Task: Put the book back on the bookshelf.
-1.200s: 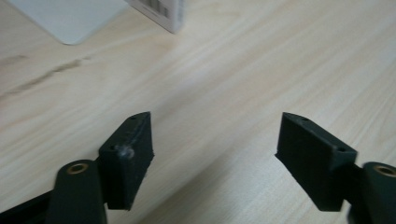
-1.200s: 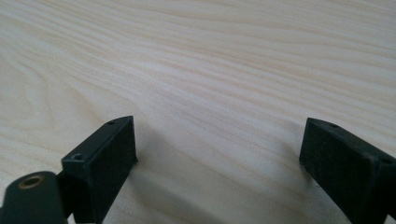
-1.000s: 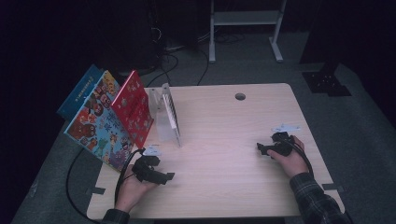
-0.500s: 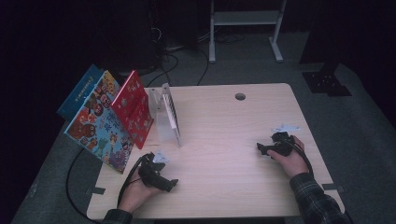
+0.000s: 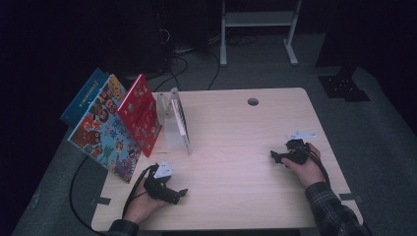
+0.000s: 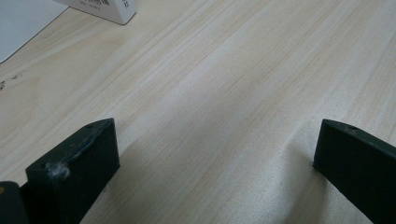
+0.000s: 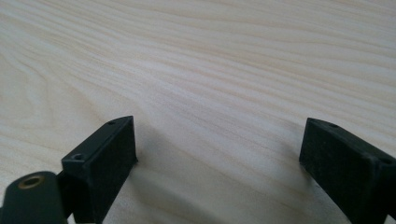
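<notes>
Books stand finished at the far left of the bench [image 5: 236, 147]: the red picture book [image 5: 142, 115] leans against the clear acrylic stand [image 5: 177, 120], with the cartoon-covered book [image 5: 105, 130] and a blue book [image 5: 83, 96] leaning behind it, partly over the bench edge. None of them is touched by me now.

My left claw [image 5: 181, 195] has just been opening, and nothing lies between its jaws; in the left gripper view I see them wide apart over bare wood, with a white corner of the stand's base [image 6: 105, 9] at the top edge. Compared with a second ago, my left hand [image 5: 145, 206] has come down and toward my side of the bench, away from the books, and now lies low on the wood near the front left corner. My right claw [image 5: 273, 156] has not moved in that time; it sits well apart on the right, jaws spread, holding nothing, wood grain between them in the right gripper view.

I read this as a release and retreat: the books seem placed, and both of my hands are settling into rest. If more were wanted, I would have to reach back to the left for the cartoon-covered book, which hangs nearest the edge and looks the likeliest to slide.
</notes>
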Demonstrator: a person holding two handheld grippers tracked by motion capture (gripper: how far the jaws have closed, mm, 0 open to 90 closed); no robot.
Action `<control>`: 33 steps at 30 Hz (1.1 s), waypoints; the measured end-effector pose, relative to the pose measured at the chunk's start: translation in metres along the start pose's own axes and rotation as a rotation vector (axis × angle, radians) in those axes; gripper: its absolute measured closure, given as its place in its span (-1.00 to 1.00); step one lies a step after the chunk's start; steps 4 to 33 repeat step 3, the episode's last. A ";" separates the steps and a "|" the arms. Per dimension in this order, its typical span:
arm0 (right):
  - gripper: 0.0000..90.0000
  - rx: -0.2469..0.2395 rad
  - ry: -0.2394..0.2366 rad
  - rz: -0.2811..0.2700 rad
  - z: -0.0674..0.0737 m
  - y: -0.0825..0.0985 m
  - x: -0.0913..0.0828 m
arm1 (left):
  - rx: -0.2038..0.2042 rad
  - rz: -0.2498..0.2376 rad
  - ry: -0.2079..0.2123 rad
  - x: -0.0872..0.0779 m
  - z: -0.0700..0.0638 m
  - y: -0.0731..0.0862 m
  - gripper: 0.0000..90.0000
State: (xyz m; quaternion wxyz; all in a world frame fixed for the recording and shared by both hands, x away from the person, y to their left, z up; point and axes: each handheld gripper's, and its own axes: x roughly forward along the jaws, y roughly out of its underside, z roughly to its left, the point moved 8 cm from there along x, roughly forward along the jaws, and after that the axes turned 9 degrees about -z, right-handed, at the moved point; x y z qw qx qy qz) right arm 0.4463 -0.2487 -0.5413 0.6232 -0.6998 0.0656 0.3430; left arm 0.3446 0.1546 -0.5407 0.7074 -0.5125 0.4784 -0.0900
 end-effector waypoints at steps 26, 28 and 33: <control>-0.79 0.000 0.000 0.000 0.000 0.000 0.000 | 0.000 0.000 0.000 0.000 0.000 0.000 -1.00; -0.79 0.000 0.000 0.000 0.000 0.000 0.000 | 0.000 0.000 0.000 0.000 0.000 0.000 -1.00; -0.79 0.000 0.000 0.000 0.000 0.000 0.000 | 0.000 0.000 0.000 0.000 0.000 0.000 -1.00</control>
